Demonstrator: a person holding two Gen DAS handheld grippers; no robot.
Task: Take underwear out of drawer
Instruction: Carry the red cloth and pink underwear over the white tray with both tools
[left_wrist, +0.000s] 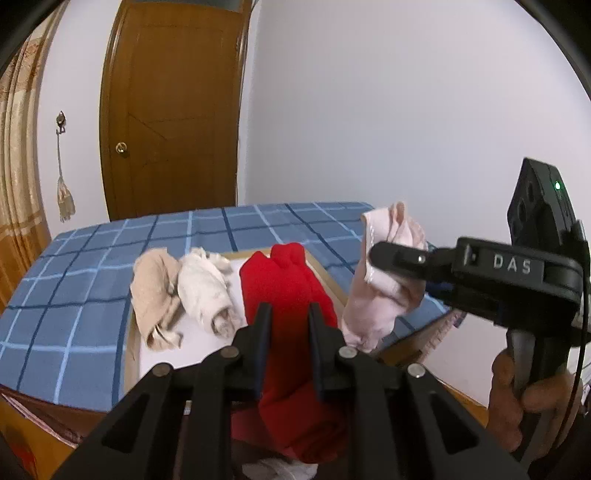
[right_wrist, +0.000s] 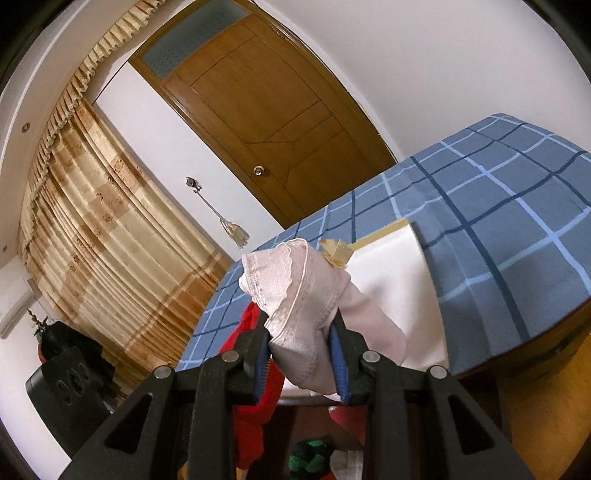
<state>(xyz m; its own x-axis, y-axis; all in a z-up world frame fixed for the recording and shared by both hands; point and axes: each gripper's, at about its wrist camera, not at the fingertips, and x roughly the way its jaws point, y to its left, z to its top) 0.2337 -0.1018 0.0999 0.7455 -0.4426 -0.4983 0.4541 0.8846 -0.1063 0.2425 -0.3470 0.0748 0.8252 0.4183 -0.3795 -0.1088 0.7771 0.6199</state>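
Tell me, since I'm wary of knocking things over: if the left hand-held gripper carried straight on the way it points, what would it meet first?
Probably the white tray on the blue checked bedspread, near the rolled cream garment. The left hand-held gripper is shut on red underwear, which hides part of that line, so depth is uncertain.

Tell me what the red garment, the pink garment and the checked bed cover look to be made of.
Red garment: soft matte knit, probably cotton; it hangs limp without shine.
Pink garment: thin pale fabric, likely cotton or a blend, with a scalloped lace-like edge and textured band.
Checked bed cover: flat woven cloth, matte, probably cotton; its blue grid lies smooth with slight creases.
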